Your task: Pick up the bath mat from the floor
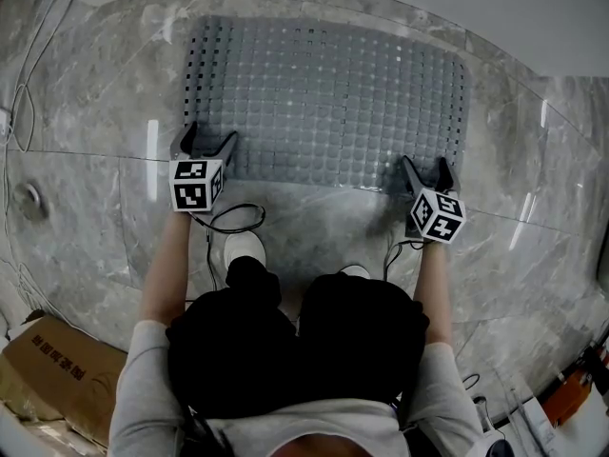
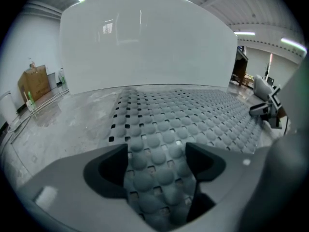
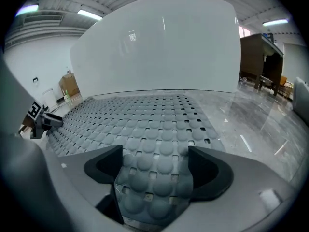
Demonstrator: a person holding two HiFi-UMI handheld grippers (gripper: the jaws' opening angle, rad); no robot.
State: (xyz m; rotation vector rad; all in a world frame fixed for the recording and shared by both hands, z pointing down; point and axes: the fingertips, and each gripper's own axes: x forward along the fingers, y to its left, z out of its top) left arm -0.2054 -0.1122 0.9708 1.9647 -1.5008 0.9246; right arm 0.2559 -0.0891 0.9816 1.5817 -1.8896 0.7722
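A grey rubber bath mat [image 1: 328, 98] with rows of bumps and square holes lies flat on the marble floor. My left gripper [image 1: 208, 140] hangs over the mat's near left corner, jaws open, with bumpy mat [image 2: 159, 149] showing between them. My right gripper [image 1: 425, 167] is over the near right corner, also open, and the mat [image 3: 154, 153] fills the gap between its jaws. Neither pair of pads presses on the mat. In the left gripper view the right gripper [image 2: 265, 108] shows at the far right.
A white curved wall [image 2: 145, 42] stands behind the mat. A cardboard box [image 1: 57, 374] lies at the lower left, black cables [image 1: 233, 222] trail by the person's feet, and a floor drain [image 1: 29, 198] sits at the left. Orange items [image 1: 571, 393] are at the lower right.
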